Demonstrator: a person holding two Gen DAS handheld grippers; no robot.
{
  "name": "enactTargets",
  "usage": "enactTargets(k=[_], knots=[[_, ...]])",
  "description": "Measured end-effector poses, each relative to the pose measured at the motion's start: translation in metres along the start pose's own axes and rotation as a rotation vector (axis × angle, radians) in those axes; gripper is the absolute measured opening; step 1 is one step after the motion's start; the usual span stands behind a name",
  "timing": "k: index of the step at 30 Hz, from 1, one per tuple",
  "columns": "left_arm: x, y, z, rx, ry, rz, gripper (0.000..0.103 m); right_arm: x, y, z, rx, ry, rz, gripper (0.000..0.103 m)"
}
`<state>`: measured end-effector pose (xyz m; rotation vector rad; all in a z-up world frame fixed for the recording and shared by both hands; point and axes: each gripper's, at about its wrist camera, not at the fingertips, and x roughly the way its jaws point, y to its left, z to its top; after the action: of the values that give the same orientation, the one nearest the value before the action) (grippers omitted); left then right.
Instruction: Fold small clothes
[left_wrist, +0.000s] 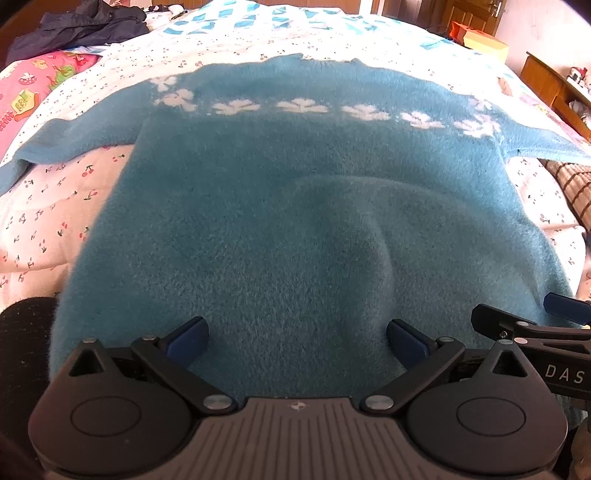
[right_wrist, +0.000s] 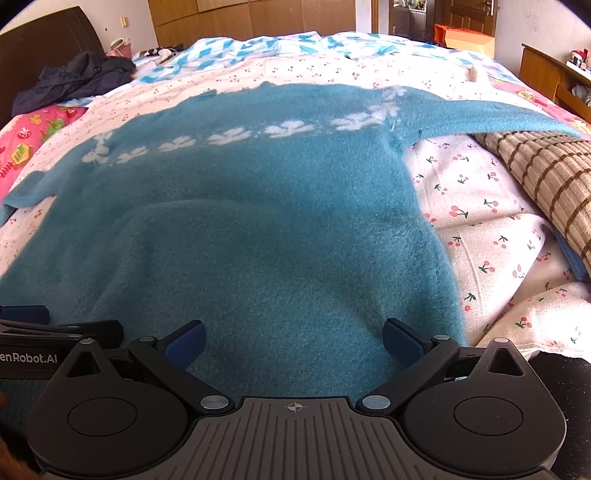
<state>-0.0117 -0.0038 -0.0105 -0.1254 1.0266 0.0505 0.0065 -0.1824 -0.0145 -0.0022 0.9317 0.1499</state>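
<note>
A fuzzy teal sweater (left_wrist: 280, 206) with a band of white flowers across the chest lies flat on the bed, sleeves spread left and right; the right wrist view shows the same sweater (right_wrist: 258, 221). My left gripper (left_wrist: 297, 341) hovers open over the hem's left half, blue pads wide apart, nothing between them. Over the hem's right half my right gripper (right_wrist: 293, 341) is open too. Each gripper's side shows at the edge of the other's view. A soft bulge runs across the sweater's lower body.
The bed has a white cherry-print quilt (right_wrist: 480, 229), a pink pillow (left_wrist: 33, 96) at the left and a brown checked blanket (right_wrist: 546, 177) at the right. Dark clothes (left_wrist: 85, 26) lie at the far left corner. Wooden furniture (right_wrist: 550, 74) stands at the right.
</note>
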Motion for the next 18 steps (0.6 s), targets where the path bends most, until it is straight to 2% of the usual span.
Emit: enactTargets(k=[18], knots=[[-0.0078,-0.0030,0.0043,0.016,-0.043,0.012,0.103,-0.0060,-0.0003,-0.0003,0.017,-0.030,0.021,0.098]])
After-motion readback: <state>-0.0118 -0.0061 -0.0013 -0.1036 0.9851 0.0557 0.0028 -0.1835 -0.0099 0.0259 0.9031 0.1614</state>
